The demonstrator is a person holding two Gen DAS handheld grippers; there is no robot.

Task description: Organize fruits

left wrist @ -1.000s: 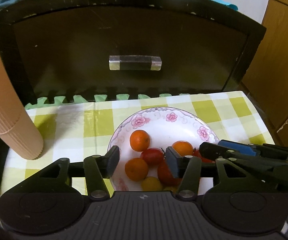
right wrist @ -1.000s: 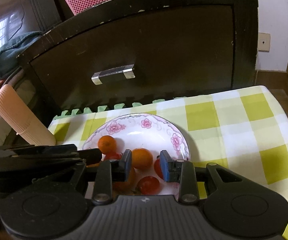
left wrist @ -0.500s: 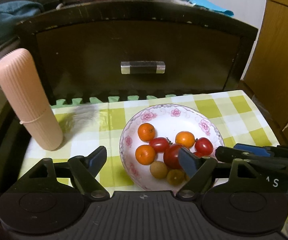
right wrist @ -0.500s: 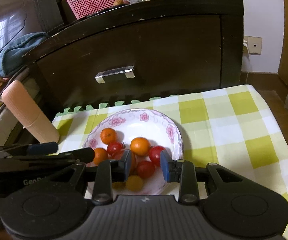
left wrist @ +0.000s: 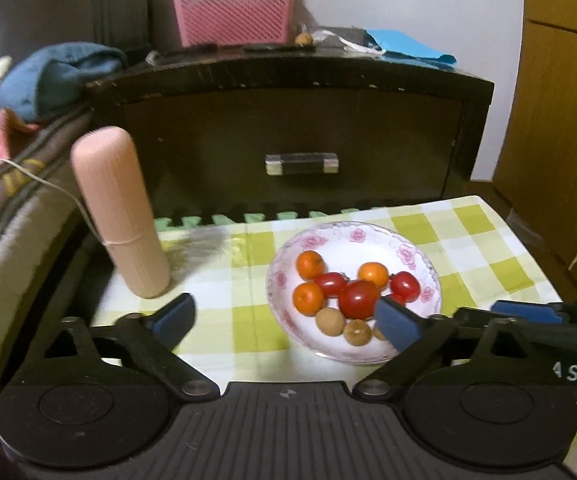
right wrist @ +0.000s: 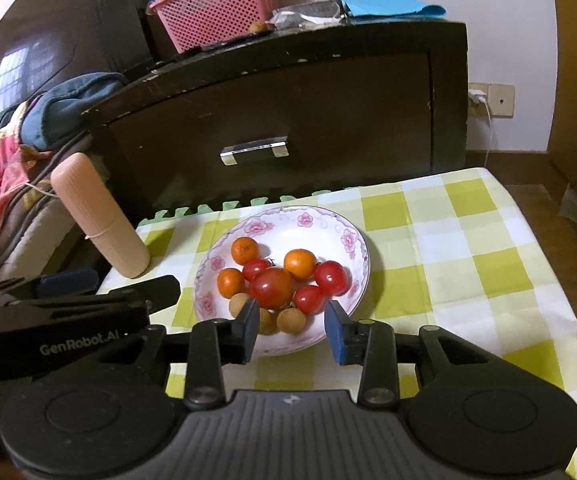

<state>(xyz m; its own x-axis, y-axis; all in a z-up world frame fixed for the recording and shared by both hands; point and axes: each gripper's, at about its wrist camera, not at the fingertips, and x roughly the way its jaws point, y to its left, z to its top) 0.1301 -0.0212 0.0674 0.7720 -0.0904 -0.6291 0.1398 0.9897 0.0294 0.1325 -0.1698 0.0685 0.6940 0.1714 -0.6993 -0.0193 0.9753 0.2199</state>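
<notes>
- Hidden or unclear: in the left wrist view the blue pad of the left tool (left wrist: 288, 322) covers the near right part of the plate (left wrist: 352, 236), so one brown fruit there shows only as a sliver. In the right wrist view the pads of the right tool (right wrist: 293, 330) cover the plate's near rim. What lies in the pink basket (right wrist: 216, 12) on the dark cabinet (right wrist: 328, 120) behind the plate is too small to make out.
- The fruits (right wrist: 280, 280) sit heaped in the white plate with a pink flower border, on the green-and-white checked cloth of the table (right wrist: 468, 248): three oranges (right wrist: 299, 263), several red tomatoes around a larger one (right wrist: 270, 287), and small brown round fruits (right wrist: 291, 320) on the plate's near side.
- Left tool: its jaws have just been opening and stand spread wide, with nothing between them; one pad is over the cloth left of the plate, the other over the plate's near right edge.
- Right tool: its jaws have just been opening a little and stand apart by a narrow gap, pressing on nothing; they hang before the plate's near rim.
- A ribbed pink cylinder (left wrist: 118, 212) stands tilted left of the plate.
- Only the right wrist view shows a wall socket (right wrist: 492, 100) right of the cabinet and lettering on the left tool's side; only the left wrist view shows the wooden door (left wrist: 560, 140) right of the cabinet.
</notes>
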